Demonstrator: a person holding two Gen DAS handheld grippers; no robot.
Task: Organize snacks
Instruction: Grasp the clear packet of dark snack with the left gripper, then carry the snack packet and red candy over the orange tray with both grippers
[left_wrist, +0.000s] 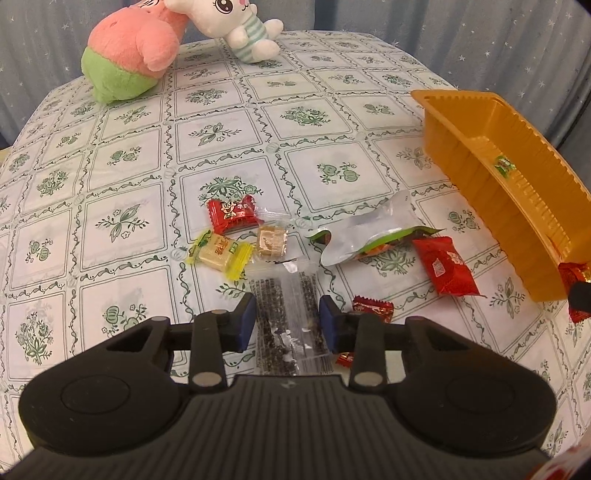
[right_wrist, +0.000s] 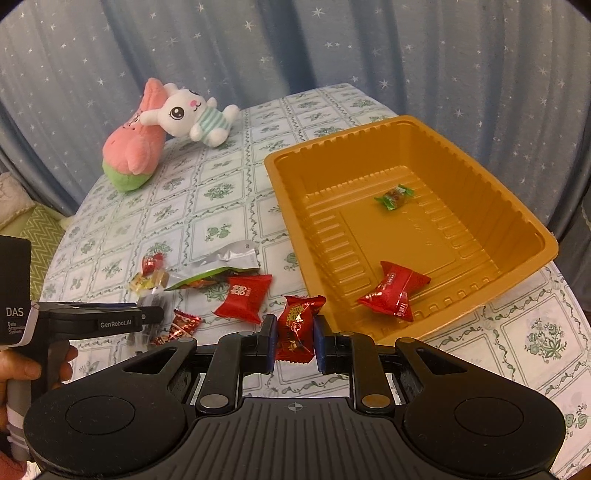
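A red candy (right_wrist: 295, 328) is pinched tight in the right tool (right_wrist: 294, 341), low in the middle of the frame, just beside the orange tray (right_wrist: 480, 177). A green sweet (right_wrist: 394, 195) and a red sweet (right_wrist: 393, 291) are seen inside the tray. A clear packet (left_wrist: 288, 317) lies between the pads of the left tool (left_wrist: 287, 321); whether it is squeezed cannot be told. More snacks (left_wrist: 229, 236) are spread on the desk (left_wrist: 110, 184).

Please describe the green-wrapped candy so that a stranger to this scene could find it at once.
Look for the large orange tray on the patterned tablecloth. The green-wrapped candy lies inside it near the far wall. The only other piece in the tray, a red wrapped candy, lies near the front and is larger.
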